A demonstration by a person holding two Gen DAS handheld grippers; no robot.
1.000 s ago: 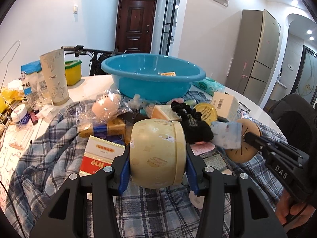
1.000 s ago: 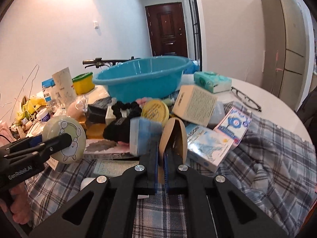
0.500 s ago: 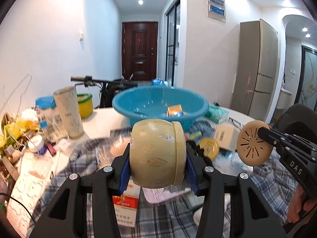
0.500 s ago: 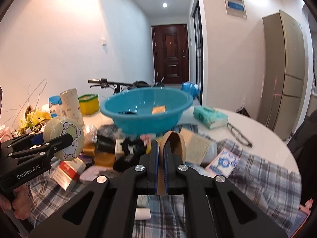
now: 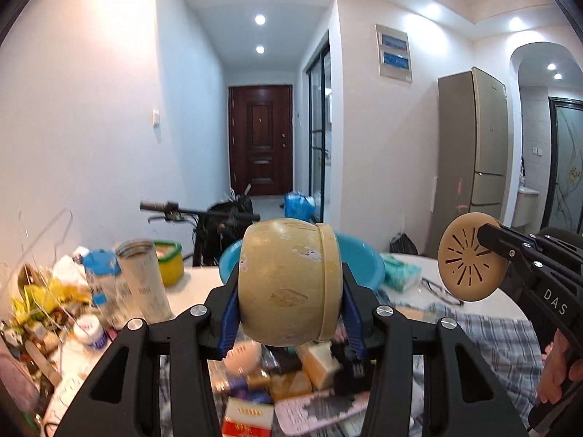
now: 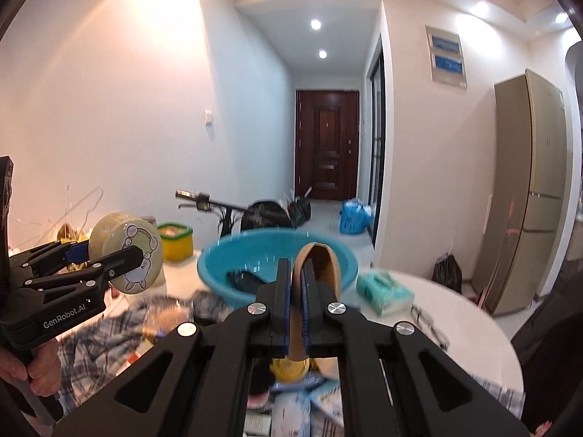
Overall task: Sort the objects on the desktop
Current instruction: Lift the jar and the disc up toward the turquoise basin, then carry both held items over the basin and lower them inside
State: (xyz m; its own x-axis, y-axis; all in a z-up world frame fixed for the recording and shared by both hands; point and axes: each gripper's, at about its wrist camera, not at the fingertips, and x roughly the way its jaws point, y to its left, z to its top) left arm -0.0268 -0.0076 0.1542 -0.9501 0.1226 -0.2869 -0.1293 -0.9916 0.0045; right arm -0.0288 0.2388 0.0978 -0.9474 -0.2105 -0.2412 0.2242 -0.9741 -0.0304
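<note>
Ahead, blue basin point(image 6: 277, 266) past clutter, left tool point(image 5: 289, 293) clamping yellow jar point(image 5: 289, 282), right tool point(image 6: 298, 306) pinching tan disc point(image 6: 319, 269).

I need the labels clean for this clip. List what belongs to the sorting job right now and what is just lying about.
In play:
- round yellow tin, clamped in the left gripper
- tan slotted disc, clamped in the right gripper
- blue basin

Lying about:
- green tissue pack
- glasses
- yellow tub with green lid
- bicycle handlebar
</note>
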